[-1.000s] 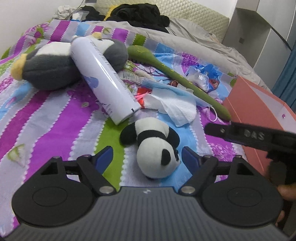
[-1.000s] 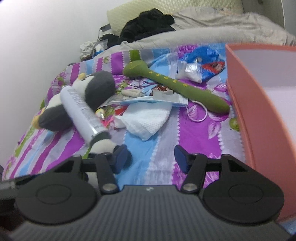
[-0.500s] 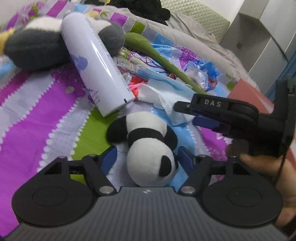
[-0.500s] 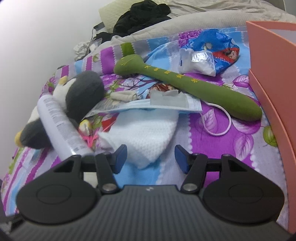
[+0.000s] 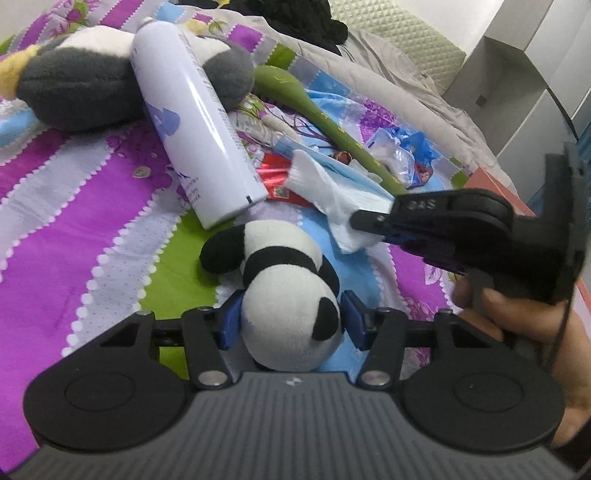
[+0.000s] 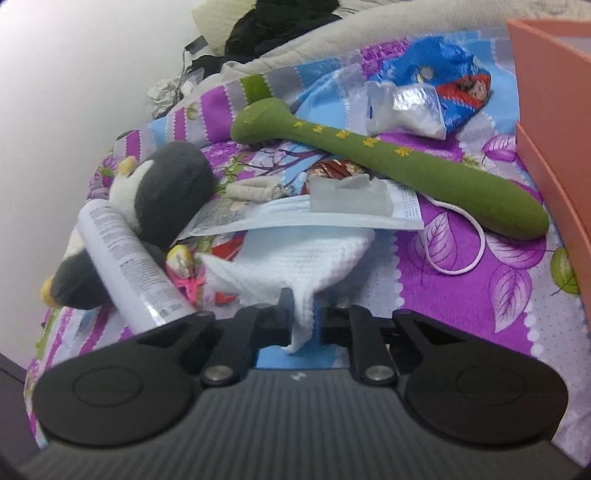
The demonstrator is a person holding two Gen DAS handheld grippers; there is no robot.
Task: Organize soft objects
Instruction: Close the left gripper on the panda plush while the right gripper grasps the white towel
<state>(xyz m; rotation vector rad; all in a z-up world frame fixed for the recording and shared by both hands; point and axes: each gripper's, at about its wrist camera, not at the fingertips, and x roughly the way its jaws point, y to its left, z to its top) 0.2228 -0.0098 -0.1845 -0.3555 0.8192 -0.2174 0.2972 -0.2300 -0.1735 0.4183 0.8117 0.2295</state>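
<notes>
Left gripper: its jaws have just been closing around the head of the panda plush; the blue pads sit tight against both sides of the white head, so it is grasping the toy.
Panda plush: low in the centre of the left wrist view, lying on the striped bed cover, head toward the camera, black arm reaching to the left.
Right gripper: its jaws have just been closing and are clenched on a corner of the white knitted cloth; a tuft of it hangs between the fingers. In the left wrist view the same gripper comes in from the right, with a person's hand under it.
White knitted cloth: centre of the right wrist view, bunched, its upper edge tucked under a light blue face mask and a torn clear wrapper.
Spray can: white, lying slantwise in the upper centre of the left wrist view, its top resting on the grey penguin plush, its base just above the panda.
Penguin plush: upper left of the left wrist view, on its side.
Green plush stick: runs from upper centre to right in the right wrist view, yellow marks along it, lying over the mask's ear loop.
Blue foil bag: upper right, with a crumpled clear packet against it.
Orange box: right edge of the right wrist view, open, beside the stick's thick end.
Bed head: dark clothes piled at the top of the frame.
</notes>
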